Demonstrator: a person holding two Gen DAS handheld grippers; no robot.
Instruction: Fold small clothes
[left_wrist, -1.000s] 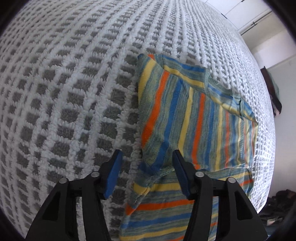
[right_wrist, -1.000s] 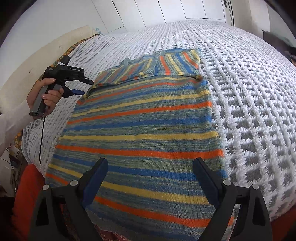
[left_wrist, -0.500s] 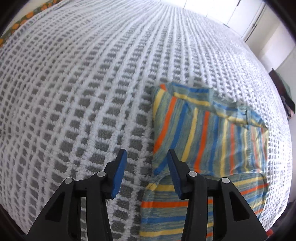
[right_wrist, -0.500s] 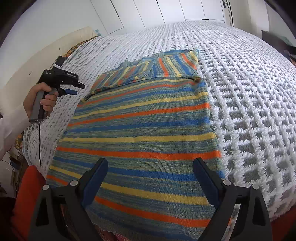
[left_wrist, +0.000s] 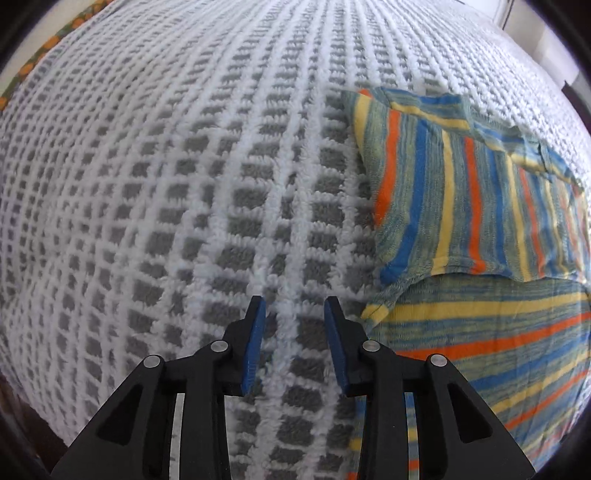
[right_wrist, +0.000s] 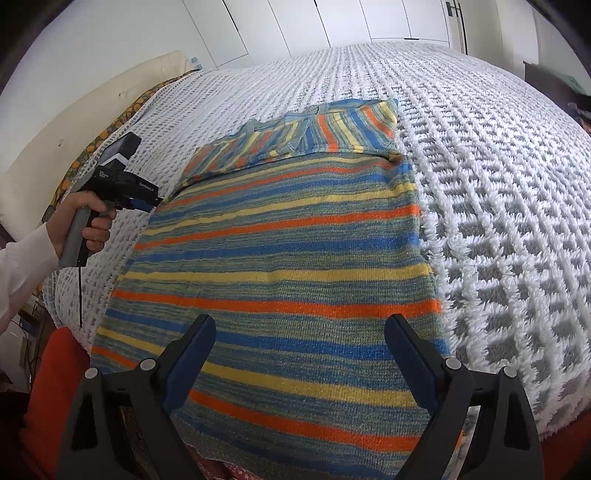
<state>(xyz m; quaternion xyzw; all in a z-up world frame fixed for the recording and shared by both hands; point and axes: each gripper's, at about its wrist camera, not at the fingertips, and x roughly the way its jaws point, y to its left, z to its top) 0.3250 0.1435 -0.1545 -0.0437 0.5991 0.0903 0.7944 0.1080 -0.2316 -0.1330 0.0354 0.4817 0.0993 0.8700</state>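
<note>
A striped knit sweater (right_wrist: 288, 258) in blue, orange, yellow and green lies flat on the bed, with both sleeves folded across its far end (right_wrist: 325, 129). It also shows in the left wrist view (left_wrist: 472, 206), at the right. My left gripper (left_wrist: 293, 310) is open, narrower than before and empty, over bare bedspread just left of the sweater's edge. It also shows in the right wrist view (right_wrist: 147, 201), held in a hand. My right gripper (right_wrist: 299, 328) is wide open and empty, above the sweater's near hem.
A white and grey waffle-knit bedspread (right_wrist: 498, 206) covers the bed. A cream headboard or pillow (right_wrist: 66, 136) stands at the left. White wardrobe doors (right_wrist: 332, 26) are behind. Something red (right_wrist: 55, 387) sits low at the bed's near-left edge.
My left gripper has moved left off the sweater's sleeve edge onto bare bedspread, and its jaws have narrowed. The right gripper has stayed still and open.
</note>
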